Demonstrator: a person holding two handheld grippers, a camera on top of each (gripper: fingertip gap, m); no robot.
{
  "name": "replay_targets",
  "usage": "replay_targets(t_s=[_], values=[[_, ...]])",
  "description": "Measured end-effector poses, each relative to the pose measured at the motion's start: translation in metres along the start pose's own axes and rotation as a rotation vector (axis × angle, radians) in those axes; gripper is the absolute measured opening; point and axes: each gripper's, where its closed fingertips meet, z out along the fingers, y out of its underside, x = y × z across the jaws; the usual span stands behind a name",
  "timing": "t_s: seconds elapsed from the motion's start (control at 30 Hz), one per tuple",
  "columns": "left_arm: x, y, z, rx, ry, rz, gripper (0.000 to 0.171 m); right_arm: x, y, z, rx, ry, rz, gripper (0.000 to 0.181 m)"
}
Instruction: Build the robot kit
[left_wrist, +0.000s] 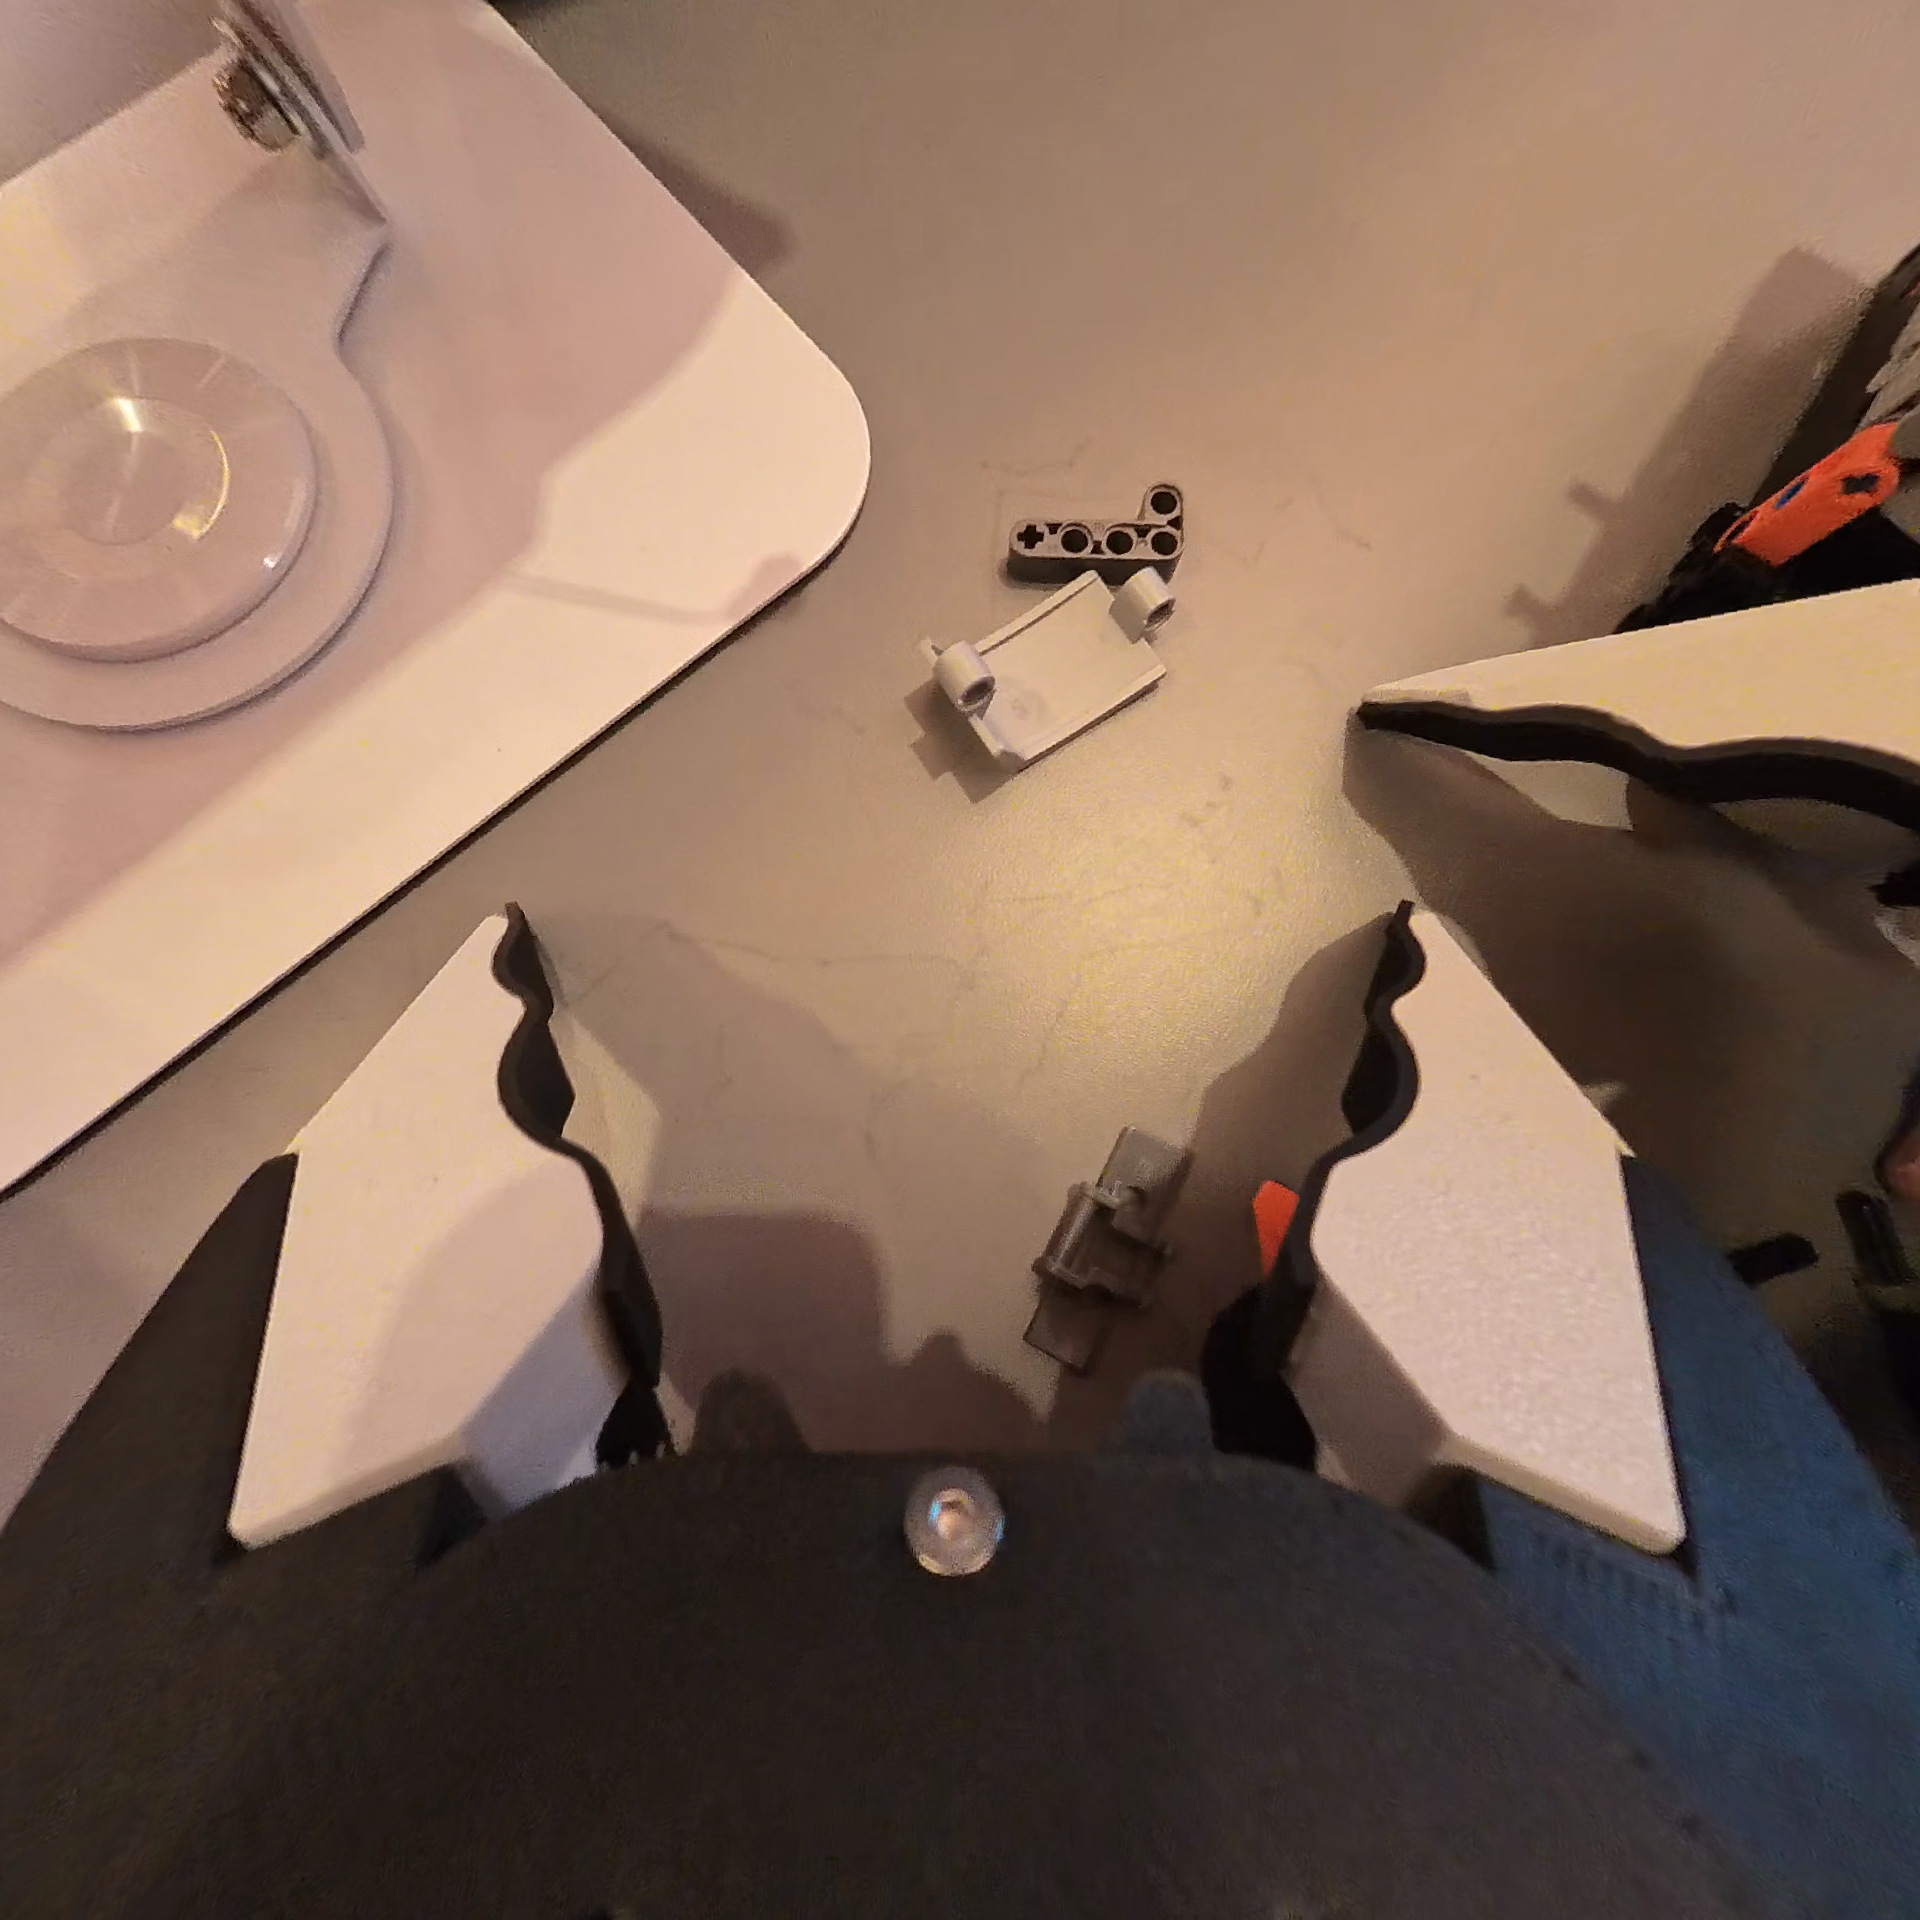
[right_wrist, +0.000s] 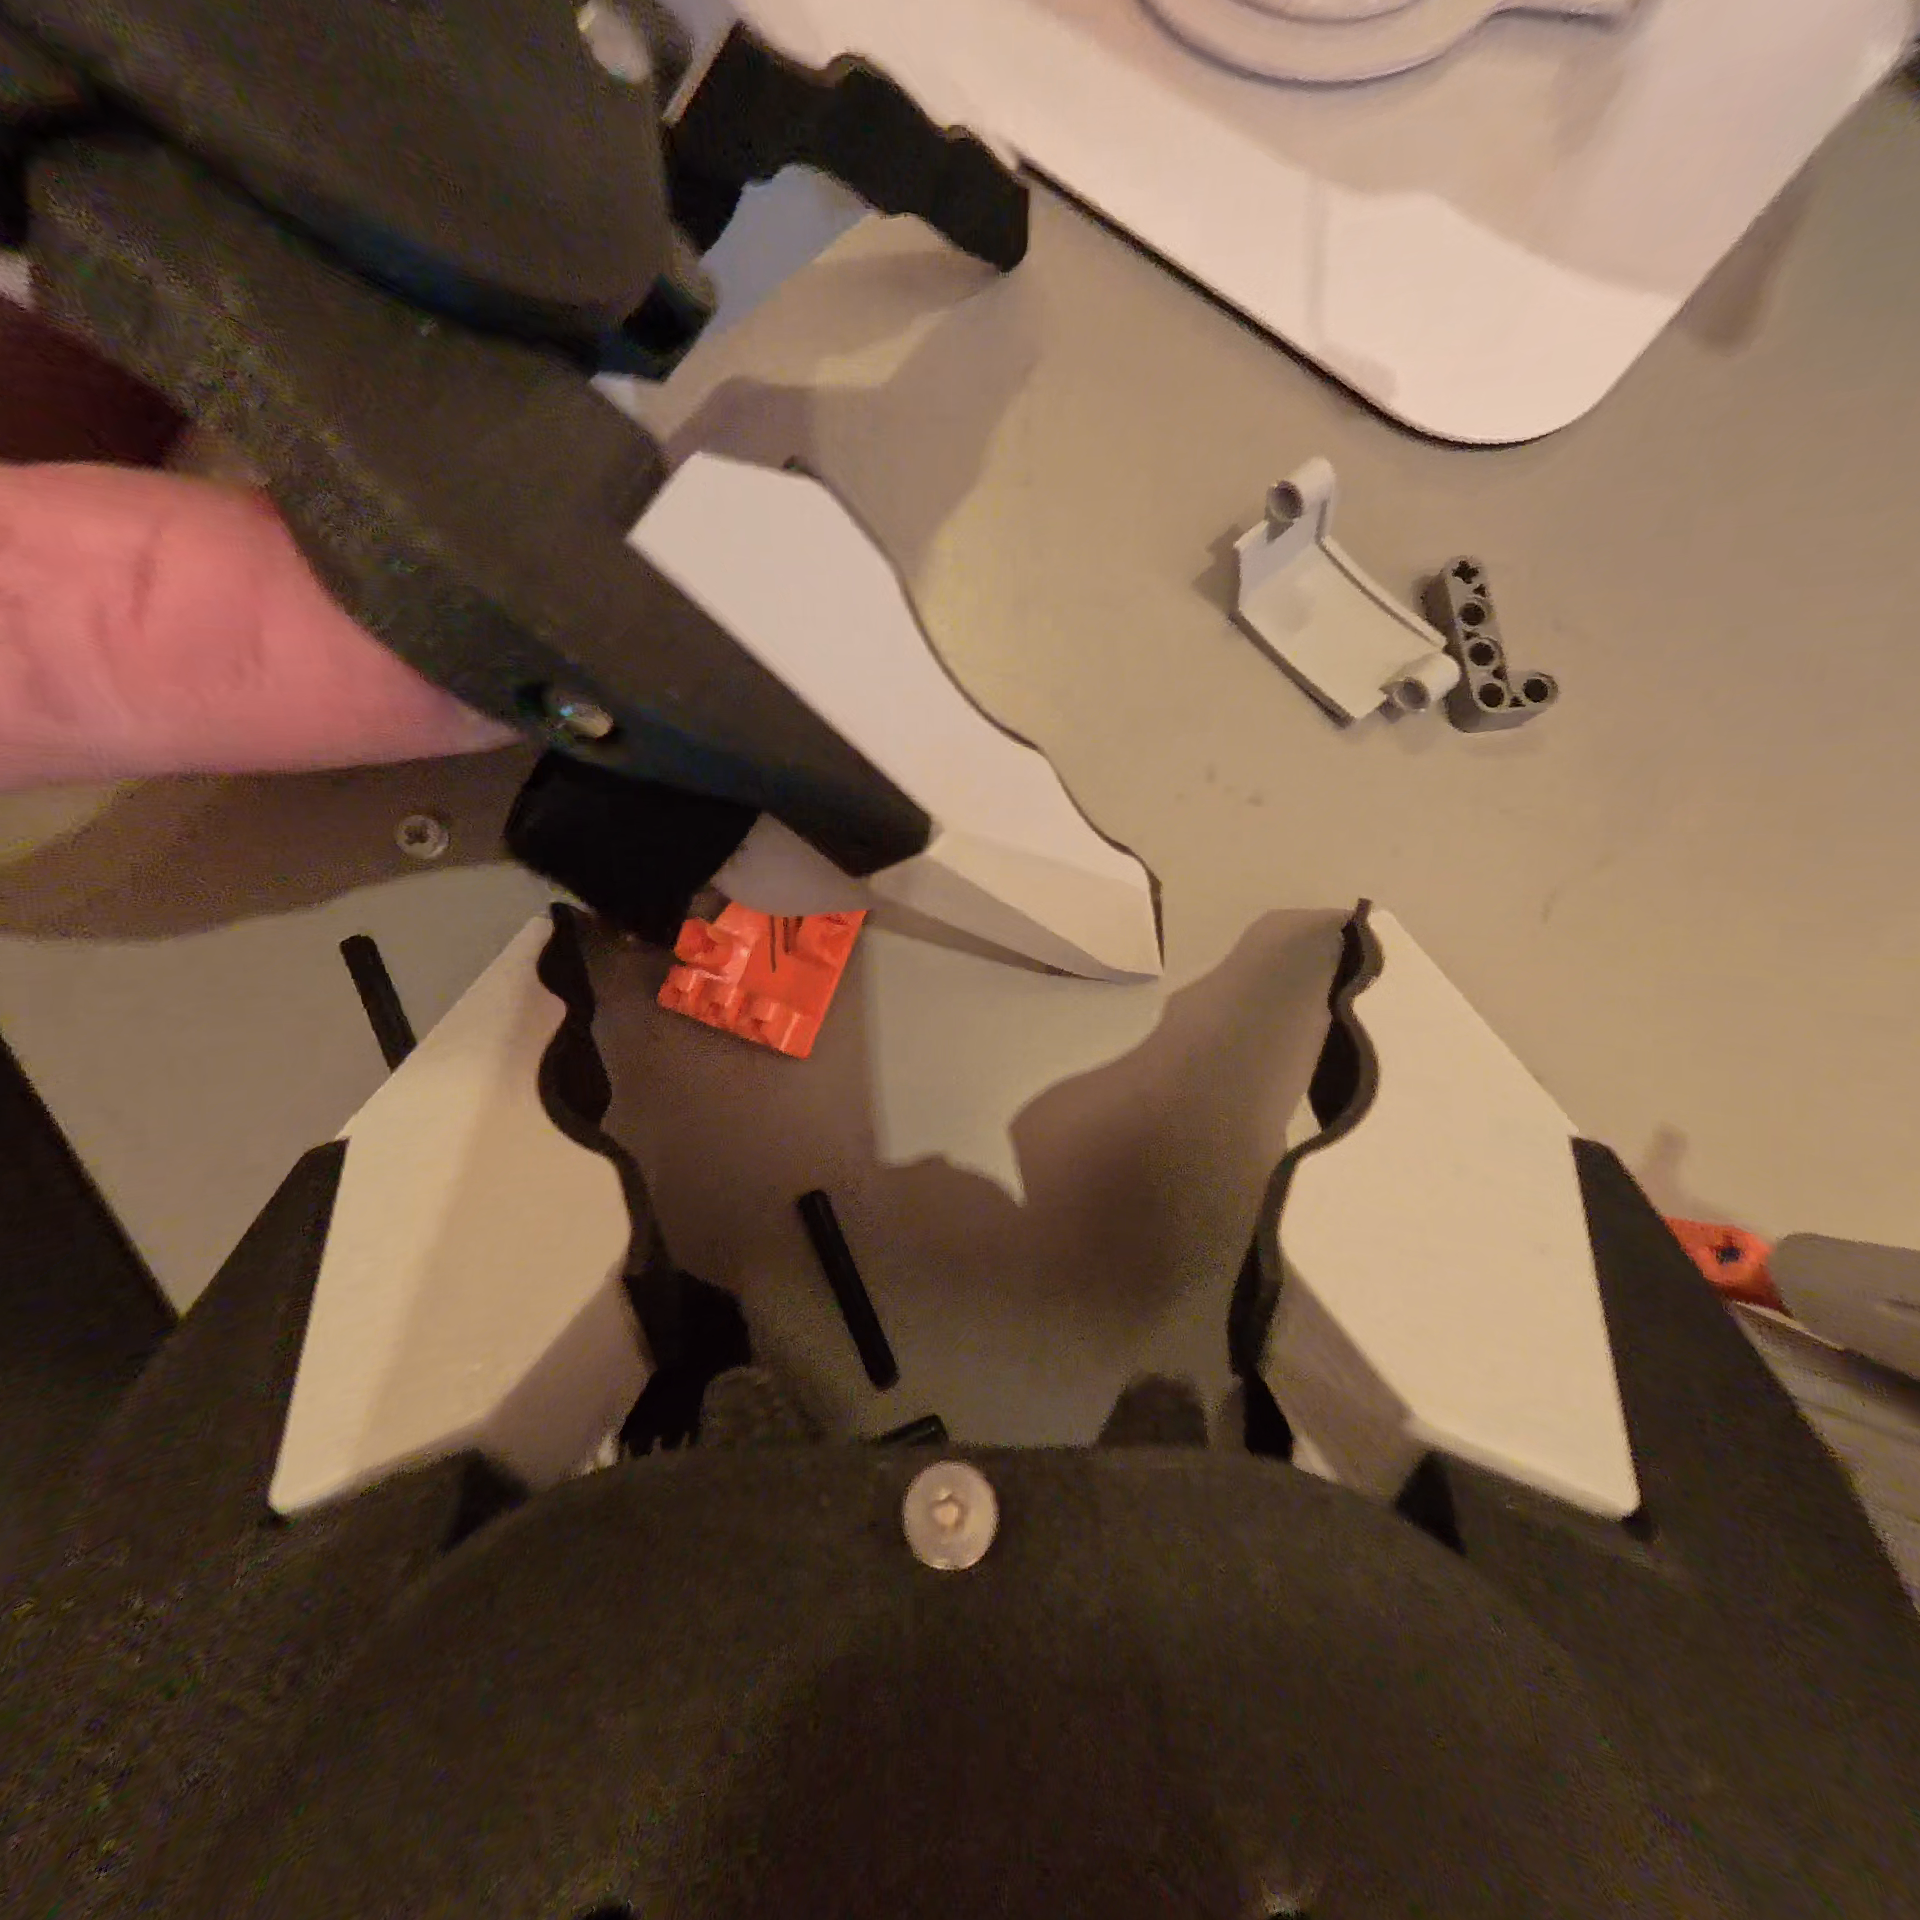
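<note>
Matte grey table (left_wrist: 1039, 260) carries a curved pale-grey panel (left_wrist: 1039, 665) at twelve o'clock, beside a perforated dark L-beam (left_wrist: 1101, 538). Left gripper (left_wrist: 956, 914) and right gripper (right_wrist: 956, 914) hover with jaws released, empty.

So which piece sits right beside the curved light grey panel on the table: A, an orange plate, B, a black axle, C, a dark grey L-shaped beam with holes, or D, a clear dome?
C: the dark grey L-shaped beam lies against the light grey panel.
</note>
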Motion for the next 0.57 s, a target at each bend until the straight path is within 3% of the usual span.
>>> replay_targets(t_s=[0.1, 0.4, 0.47, 0.53, 0.57], values=[[0.0, 0.001, -0.003, 0.023, 0.011, 0.006, 0.144, -0.002, 0.001, 0.0, -0.006, -0.009, -0.017, 0.145], [-0.008, 0.002, -0.006, 0.051, -0.052, -0.052, 0.133, 0.003, -0.001, 0.0, 0.007, 0.026, 0.018, 0.136], [-0.011, 0.002, -0.008, 0.056, -0.075, -0.079, 0.128, 0.008, -0.004, -0.002, 0.026, 0.055, 0.039, 0.121], [-0.017, 0.001, -0.01, 0.074, -0.109, -0.108, 0.11, 0.014, -0.004, -0.005, 0.045, 0.097, 0.067, 0.104], [-0.016, 0.001, -0.01, 0.074, -0.109, -0.106, 0.108, 0.017, -0.005, -0.007, 0.055, 0.115, 0.09, 0.084]])
